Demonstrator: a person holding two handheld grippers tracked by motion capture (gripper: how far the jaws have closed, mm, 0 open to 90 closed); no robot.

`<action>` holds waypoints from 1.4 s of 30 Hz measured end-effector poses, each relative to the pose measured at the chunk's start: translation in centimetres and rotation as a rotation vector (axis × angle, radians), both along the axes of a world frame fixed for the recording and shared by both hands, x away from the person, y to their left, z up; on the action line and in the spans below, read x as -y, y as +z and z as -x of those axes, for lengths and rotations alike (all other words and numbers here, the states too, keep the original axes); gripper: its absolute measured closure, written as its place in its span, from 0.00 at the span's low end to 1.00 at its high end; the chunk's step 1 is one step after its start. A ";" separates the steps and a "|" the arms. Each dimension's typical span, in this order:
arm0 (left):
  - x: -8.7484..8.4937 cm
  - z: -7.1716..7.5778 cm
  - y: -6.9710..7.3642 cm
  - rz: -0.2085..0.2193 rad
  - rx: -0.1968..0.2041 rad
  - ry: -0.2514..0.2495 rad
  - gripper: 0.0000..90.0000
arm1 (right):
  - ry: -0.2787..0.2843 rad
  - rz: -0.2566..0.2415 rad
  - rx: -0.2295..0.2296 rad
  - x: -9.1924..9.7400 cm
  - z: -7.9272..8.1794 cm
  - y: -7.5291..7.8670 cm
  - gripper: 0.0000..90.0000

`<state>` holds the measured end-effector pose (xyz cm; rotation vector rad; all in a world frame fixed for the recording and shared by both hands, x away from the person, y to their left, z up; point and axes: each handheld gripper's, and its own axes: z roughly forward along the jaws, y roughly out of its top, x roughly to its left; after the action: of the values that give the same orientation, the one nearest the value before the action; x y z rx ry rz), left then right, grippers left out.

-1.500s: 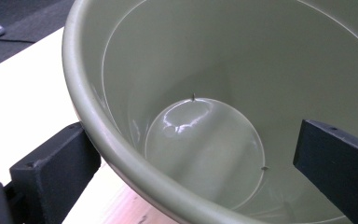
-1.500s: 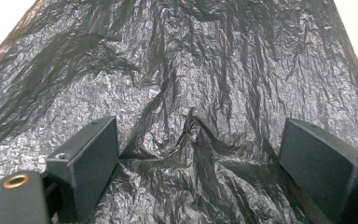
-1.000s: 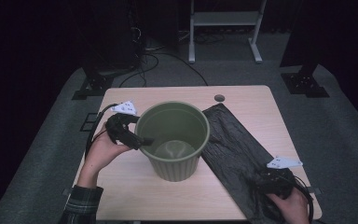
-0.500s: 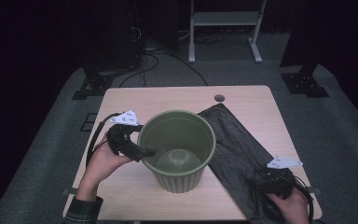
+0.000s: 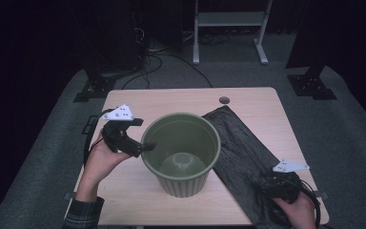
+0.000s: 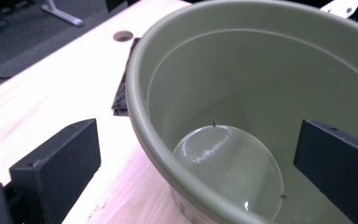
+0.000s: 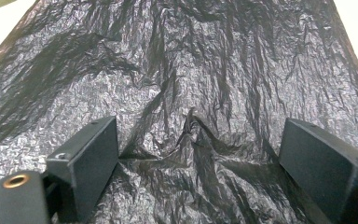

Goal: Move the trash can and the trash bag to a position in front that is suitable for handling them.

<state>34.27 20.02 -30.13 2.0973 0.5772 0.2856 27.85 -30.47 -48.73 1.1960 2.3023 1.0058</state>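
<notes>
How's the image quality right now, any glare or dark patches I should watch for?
High view: surroundings nearly black, table evenly lit, green bin clear. Left gripper view: sharp, with a bright sheen on the bin's floor. Right gripper view: glossy highlights across the crinkled black bag, creases still readable.

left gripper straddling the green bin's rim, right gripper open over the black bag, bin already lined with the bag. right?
Not quite: the green bin is bare inside, as the left gripper view shows. The black bag lies flat on the table beside it. The left gripper does straddle the rim; the right gripper is open over the bag.
</notes>
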 end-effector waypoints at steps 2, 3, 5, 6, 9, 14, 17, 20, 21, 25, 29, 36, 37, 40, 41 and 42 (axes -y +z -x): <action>-0.4 0.5 0.2 0.000 0.008 0.007 0.00 | -0.002 0.000 0.000 0.0 0.0 0.0 0.12; -0.7 0.7 0.3 0.002 0.015 0.011 0.00 | -0.002 0.000 0.000 0.0 0.0 0.0 0.12; -1.2 1.2 0.5 0.013 0.026 0.019 0.00 | -0.002 0.001 0.000 0.0 0.0 0.0 0.12; -1.4 1.5 0.6 0.019 0.031 0.023 0.00 | -0.003 0.001 0.001 0.0 0.0 0.0 0.12; -2.1 2.3 0.6 0.020 0.042 0.033 0.00 | -0.008 0.000 0.001 0.0 0.1 0.0 0.12; -3.4 3.9 -0.2 0.021 0.056 0.052 0.00 | -0.010 0.000 0.000 0.0 0.1 0.0 0.12; -4.0 4.5 -1.0 0.013 0.054 0.066 0.00 | -0.009 0.000 0.000 0.0 0.1 0.0 0.12; -4.6 5.1 -2.1 0.026 0.047 0.078 0.00 | -0.009 0.000 0.001 0.0 0.1 0.0 0.12; -4.6 5.3 -2.5 0.024 0.047 0.076 0.00 | -0.009 -0.001 0.000 0.0 0.1 0.0 0.12; -4.6 6.2 -4.2 0.038 0.056 0.067 0.00 | -0.009 -0.001 0.000 0.0 0.1 0.0 0.12; -4.4 6.7 -5.9 0.047 0.058 0.069 0.00 | -0.009 -0.001 0.001 0.0 0.1 0.0 0.12; -4.2 6.8 -8.7 0.055 0.055 0.056 0.00 | -0.007 -0.001 0.000 0.1 0.1 0.0 0.12; -4.2 6.7 -9.2 0.052 0.047 0.060 0.00 | -0.007 -0.001 0.001 0.1 0.1 0.0 0.12; -4.0 6.3 -10.9 0.027 0.022 0.072 0.00 | -0.008 0.000 0.001 0.1 0.1 0.0 0.12; -3.9 6.2 -11.4 0.013 0.014 0.077 0.00 | -0.009 0.000 0.001 0.1 0.1 0.0 0.12; -3.8 6.1 -11.8 0.000 0.009 0.081 0.00 | -0.008 0.000 0.001 0.1 0.1 0.0 0.12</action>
<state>28.21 23.79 -41.97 2.0741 0.6576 0.3411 27.70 -30.53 -48.73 1.2043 2.2948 1.0030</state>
